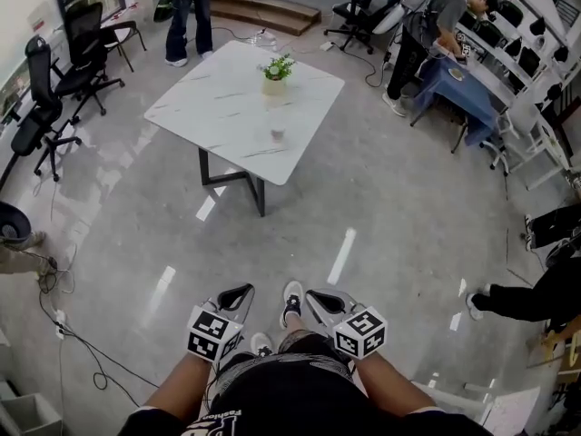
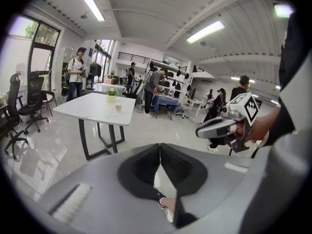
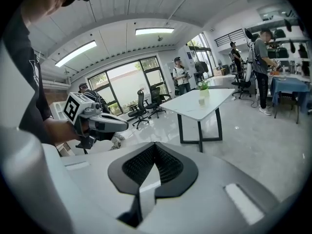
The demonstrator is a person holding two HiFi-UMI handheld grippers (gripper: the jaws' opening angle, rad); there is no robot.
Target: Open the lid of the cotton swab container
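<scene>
From the head view, the person stands on a glossy grey floor (image 1: pixel 381 198) with both tools held low in front of the body. The left gripper (image 1: pixel 238 292) and the right gripper (image 1: pixel 320 299) point ahead towards a white table (image 1: pixel 218 107) that is well apart from them. The cotton swab container (image 1: pixel 278 134) is a small pale tub on the tabletop, towards the near edge. A potted plant (image 1: pixel 276 68) stands behind it. The tub is too small here to tell how its lid sits. Office chairs (image 1: pixel 54 71) stand off to the left. One onlooker (image 1: pixel 189 12) waits beyond the table, and another person (image 1: pixel 427 34) bends over a blue-covered desk (image 1: pixel 467 94).

In the left gripper view, its dark jaws are pressed together at the tips with nothing held. Only floor and a shoe (image 2: pixel 166 209) show through the gap at their base. The table is ahead and to the left, with the tub just beside the plant. The other tool floats at the right edge.

In the right gripper view, its jaws also meet and are empty. The table is ahead and to the right, with the tub near its middle in front of the plant.
</scene>
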